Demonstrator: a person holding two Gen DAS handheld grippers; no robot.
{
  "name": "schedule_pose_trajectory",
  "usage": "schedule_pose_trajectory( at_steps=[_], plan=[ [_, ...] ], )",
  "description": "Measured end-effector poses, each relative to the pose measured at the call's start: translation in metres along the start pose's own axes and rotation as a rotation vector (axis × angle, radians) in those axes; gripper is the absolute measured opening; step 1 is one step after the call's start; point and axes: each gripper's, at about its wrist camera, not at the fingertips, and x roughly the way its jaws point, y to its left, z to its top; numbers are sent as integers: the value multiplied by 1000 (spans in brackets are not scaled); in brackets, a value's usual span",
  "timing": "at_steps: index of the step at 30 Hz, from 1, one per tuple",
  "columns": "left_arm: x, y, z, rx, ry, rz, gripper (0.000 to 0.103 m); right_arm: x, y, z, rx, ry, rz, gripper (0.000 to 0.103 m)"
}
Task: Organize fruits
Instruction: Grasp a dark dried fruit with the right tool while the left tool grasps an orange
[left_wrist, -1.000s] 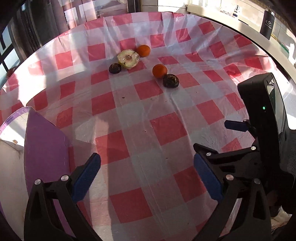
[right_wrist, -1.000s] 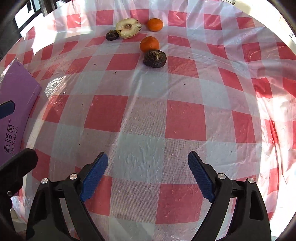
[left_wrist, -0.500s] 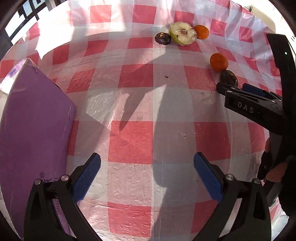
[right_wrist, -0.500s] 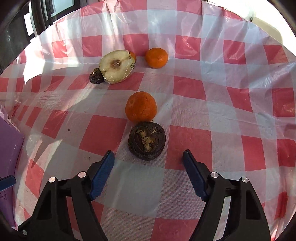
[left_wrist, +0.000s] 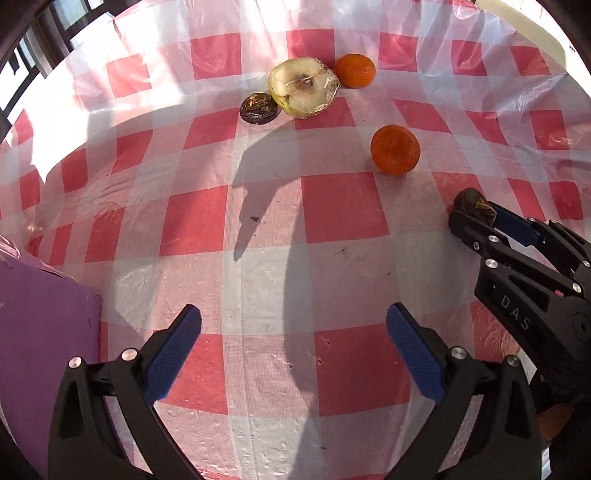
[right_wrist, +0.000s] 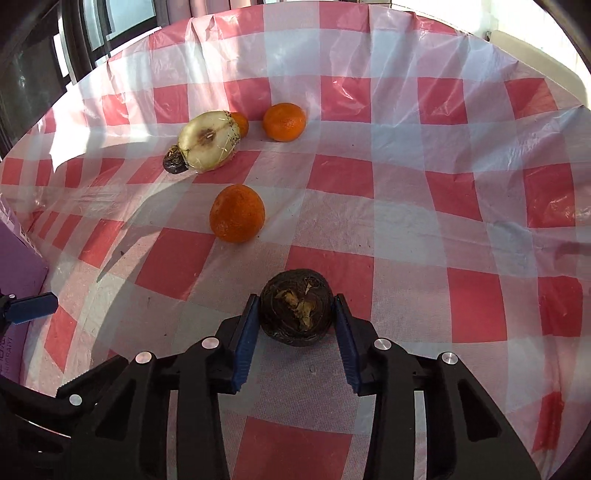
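Note:
A dark wrinkled round fruit (right_wrist: 295, 308) lies on the red-and-white checked cloth (right_wrist: 406, 221), with my right gripper (right_wrist: 295, 300) shut on it, both blue pads pressed on its sides. The left wrist view has that gripper (left_wrist: 476, 218) at the right edge, with the dark fruit (left_wrist: 468, 201) at its tips. Beyond lie an orange (right_wrist: 237, 214), a second orange (right_wrist: 284, 122), a film-wrapped half pear (right_wrist: 208, 146) and another dark fruit (right_wrist: 173, 162). My left gripper (left_wrist: 294, 314) hangs open over bare cloth with nothing between its fingers.
A purple box (left_wrist: 44, 332) lies at the left edge of the cloth, close to my left gripper. A small orange fruit (right_wrist: 241, 123) peeks from behind the half pear. Dark window frames (right_wrist: 44, 55) stand beyond the table's far left edge.
My right gripper came forward to the dark fruit and closed its jaws on it. My left gripper moved closer to the fruits, and the purple box slid toward the left edge of its view.

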Motion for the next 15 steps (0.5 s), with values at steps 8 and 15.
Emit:
schedule_pose_trajectory(
  at_steps=[8, 15],
  plan=[
    [26, -52, 64, 129, -121, -43, 100, -21, -39, -28, 31, -2, -36, 39],
    [45, -67, 85, 185, -211, -130, 70, -22, -35, -35, 37, -50, -63, 43]
  ],
)
